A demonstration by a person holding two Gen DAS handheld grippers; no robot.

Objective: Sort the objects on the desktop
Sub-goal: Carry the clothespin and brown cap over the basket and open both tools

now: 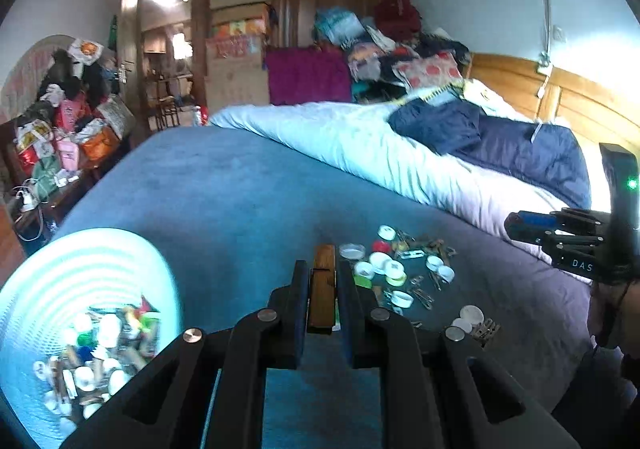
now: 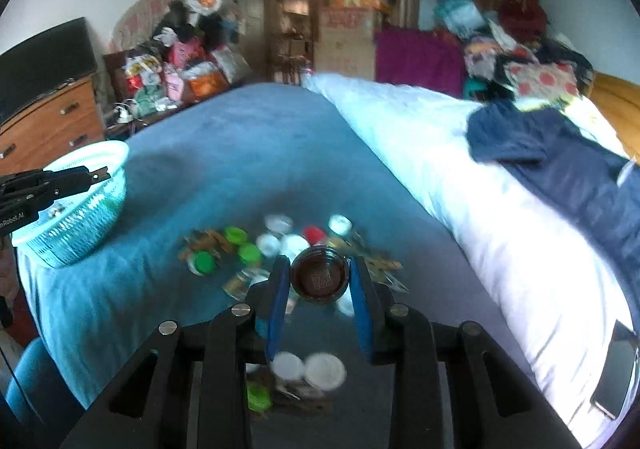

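Observation:
My left gripper (image 1: 323, 281) is shut on a brown wooden clothespin (image 1: 322, 285) and holds it above the blue bedspread, right of the turquoise basket (image 1: 52, 269). My right gripper (image 2: 320, 281) is shut on a dark brown round lid (image 2: 319, 279) above a pile of small things: white caps (image 2: 294, 245), green caps (image 2: 249, 253), a red cap (image 2: 313, 233) and clothespins (image 2: 208, 239). The same pile shows in the left wrist view (image 1: 394, 269). The basket holds several caps and clothespins (image 1: 100, 345). The left gripper (image 2: 80, 179) shows over the basket (image 2: 100, 205) in the right wrist view.
A rolled white quilt (image 1: 360, 145) and a dark blue jacket (image 1: 500, 141) lie along the bed's right side. A phone (image 2: 616, 377) lies on the quilt. A wooden dresser (image 2: 48, 117) and piled bags (image 2: 180, 61) stand to the left.

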